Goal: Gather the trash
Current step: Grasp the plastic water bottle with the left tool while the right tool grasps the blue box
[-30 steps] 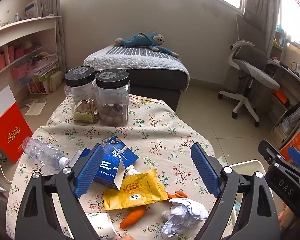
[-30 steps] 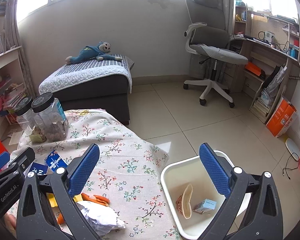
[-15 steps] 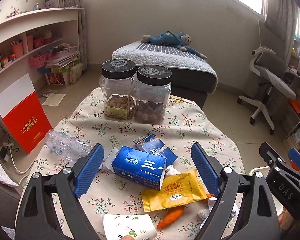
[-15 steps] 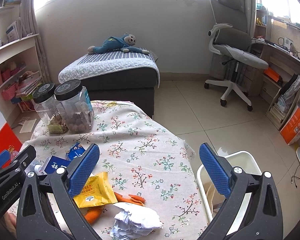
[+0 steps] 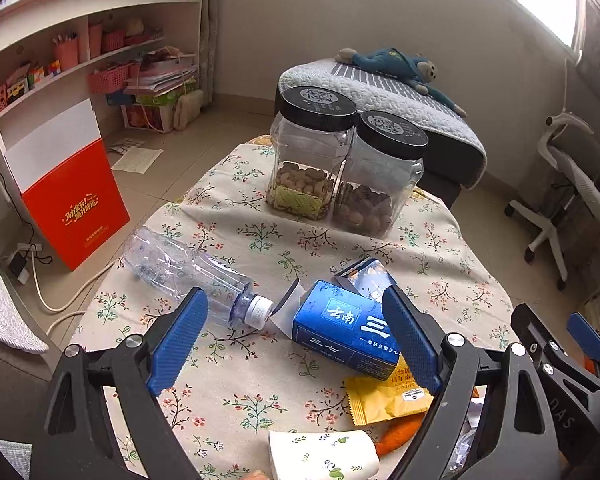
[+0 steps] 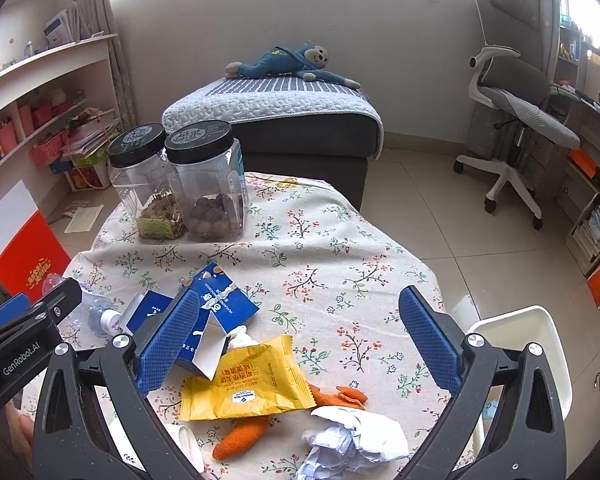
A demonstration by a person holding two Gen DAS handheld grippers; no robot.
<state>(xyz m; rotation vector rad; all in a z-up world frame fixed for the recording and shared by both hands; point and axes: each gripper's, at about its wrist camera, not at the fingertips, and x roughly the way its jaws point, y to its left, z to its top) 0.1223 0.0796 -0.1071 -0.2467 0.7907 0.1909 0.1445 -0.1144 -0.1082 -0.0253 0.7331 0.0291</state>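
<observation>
Left wrist view: the left gripper [image 5: 294, 338] is angled downward over the table [image 5: 260, 236], jaws spread wide with nothing gripped. Directly under it, a clear plastic bottle [image 5: 188, 272] lies on its side, cap toward the blue carton [image 5: 346, 330], which is partly behind the right-hand finger [image 5: 410, 340]. Nearer the camera lie a yellow wrapper [image 5: 384, 398], an orange peel piece [image 5: 400, 434] and a paper cup [image 5: 324, 454] on its side at the bottom edge. Beyond the carton is a torn blue packet [image 5: 368, 278]; farther still, two black-lidded jars [image 5: 346, 172] stand side by side (touching) near the table's far edge.

Right wrist view: the right gripper [image 6: 300, 338] is likewise tilted downward, released and empty. Crumpled white paper [image 6: 354, 444] lies closest, between its fingers. Bare tablecloth extends ahead of the right-hand finger to the table's edge. The white bin [image 6: 540, 344] stands on the floor, just beside that edge.
</observation>
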